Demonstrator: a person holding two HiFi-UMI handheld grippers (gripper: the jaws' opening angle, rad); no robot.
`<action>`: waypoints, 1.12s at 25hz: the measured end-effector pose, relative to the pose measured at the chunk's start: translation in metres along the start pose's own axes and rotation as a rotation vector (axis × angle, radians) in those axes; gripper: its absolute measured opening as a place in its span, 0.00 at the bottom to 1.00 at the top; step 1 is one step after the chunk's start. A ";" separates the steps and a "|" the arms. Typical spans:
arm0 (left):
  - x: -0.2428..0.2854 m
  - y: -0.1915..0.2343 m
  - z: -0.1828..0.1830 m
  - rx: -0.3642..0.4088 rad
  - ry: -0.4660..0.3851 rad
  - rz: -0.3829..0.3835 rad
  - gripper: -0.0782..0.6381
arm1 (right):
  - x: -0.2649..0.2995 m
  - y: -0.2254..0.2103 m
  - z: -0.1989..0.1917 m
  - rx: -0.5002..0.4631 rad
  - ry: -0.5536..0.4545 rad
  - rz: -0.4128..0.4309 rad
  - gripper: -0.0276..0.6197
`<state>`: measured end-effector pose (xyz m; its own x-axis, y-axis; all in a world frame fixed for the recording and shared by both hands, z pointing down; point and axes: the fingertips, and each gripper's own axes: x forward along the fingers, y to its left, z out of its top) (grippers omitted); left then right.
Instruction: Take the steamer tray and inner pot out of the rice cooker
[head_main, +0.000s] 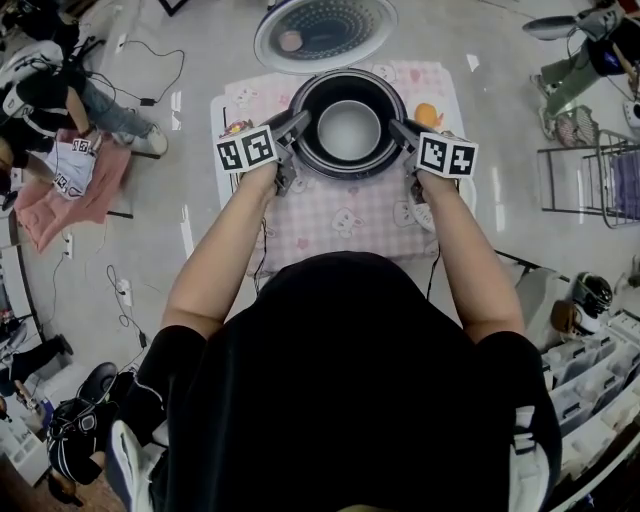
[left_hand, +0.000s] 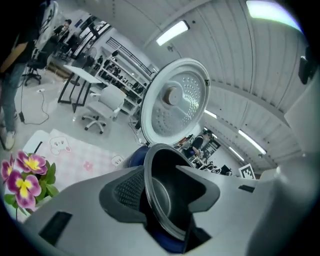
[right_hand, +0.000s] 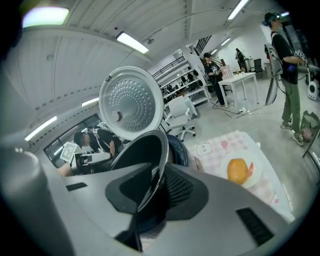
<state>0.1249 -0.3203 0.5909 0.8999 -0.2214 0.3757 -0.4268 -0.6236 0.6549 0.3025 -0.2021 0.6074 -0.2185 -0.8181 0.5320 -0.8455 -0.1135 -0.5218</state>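
Note:
The black inner pot (head_main: 312, 108) sits in the dark blue rice cooker (head_main: 380, 165), whose round lid (head_main: 325, 28) stands open behind it. My left gripper (head_main: 300, 122) is shut on the pot's left rim, and my right gripper (head_main: 398, 127) is shut on its right rim. In the left gripper view the pot's rim (left_hand: 159, 200) runs between the pads of the left gripper (left_hand: 165, 192), with the lid (left_hand: 175, 102) above. The right gripper view shows the rim (right_hand: 155, 165) pinched in the right gripper (right_hand: 152, 192), under the lid (right_hand: 131, 102). I see no steamer tray.
The cooker stands on a small table with a pink checked cloth (head_main: 345, 215). A pot of flowers (left_hand: 25, 177) is at its left corner and an orange fruit (right_hand: 239, 170) on a plate at its right. People sit on the floor at left (head_main: 60, 110); a wire rack (head_main: 590, 180) stands right.

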 end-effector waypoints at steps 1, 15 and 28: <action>-0.002 0.002 0.002 -0.027 -0.007 -0.004 0.37 | 0.000 0.002 0.002 0.013 -0.012 0.011 0.17; -0.016 -0.004 0.027 -0.288 -0.120 -0.081 0.17 | -0.018 0.021 0.033 0.084 -0.110 0.117 0.14; -0.058 -0.061 0.072 -0.192 -0.245 -0.124 0.16 | -0.056 0.060 0.081 0.018 -0.201 0.218 0.13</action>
<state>0.1055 -0.3237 0.4820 0.9308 -0.3409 0.1319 -0.3010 -0.5099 0.8059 0.3032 -0.2088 0.4923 -0.2912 -0.9195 0.2642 -0.7802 0.0684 -0.6217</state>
